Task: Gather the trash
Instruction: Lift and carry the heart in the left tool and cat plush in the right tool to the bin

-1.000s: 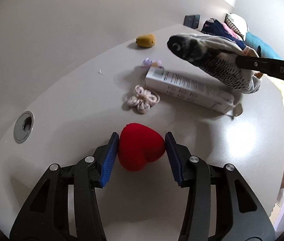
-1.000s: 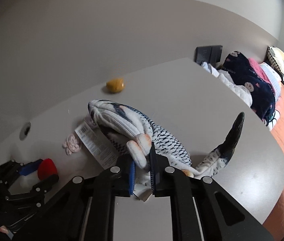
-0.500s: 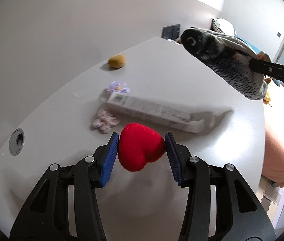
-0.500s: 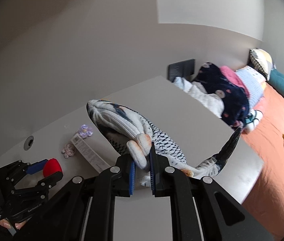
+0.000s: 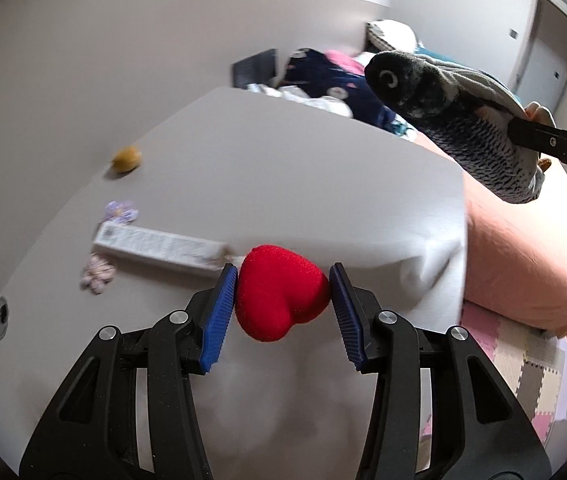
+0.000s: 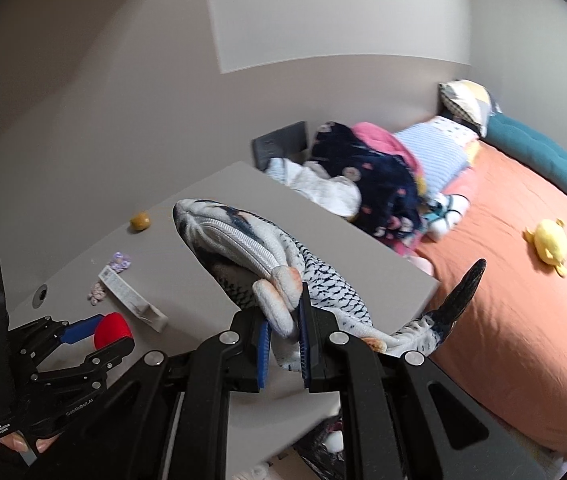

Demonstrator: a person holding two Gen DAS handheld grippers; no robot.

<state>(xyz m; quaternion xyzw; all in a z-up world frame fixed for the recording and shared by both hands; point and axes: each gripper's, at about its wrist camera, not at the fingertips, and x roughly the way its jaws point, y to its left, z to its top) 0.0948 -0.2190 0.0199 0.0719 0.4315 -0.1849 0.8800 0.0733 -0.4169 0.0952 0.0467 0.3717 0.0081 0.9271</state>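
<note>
The left gripper (image 5: 282, 301) is clamped on a red heart-shaped plush (image 5: 281, 296), with both blue pads pressed against its sides; the plush is held clear above the grey table (image 5: 283, 184). The right gripper (image 6: 284, 346) is closed tight on the pale fin of a plush fish (image 6: 267, 264), which hangs off the table surface with its head pointing far left and its dark tail to the right. On the table, at the far left, lie a long white box (image 5: 159, 246), a purple flower piece (image 5: 120, 212), a pale knotted flower piece (image 5: 97, 276) and a small yellow-brown object (image 5: 126, 159). An orange bed (image 6: 523, 300) with 1 yellow toy (image 6: 548, 245) stands beyond the table's right edge.
</note>
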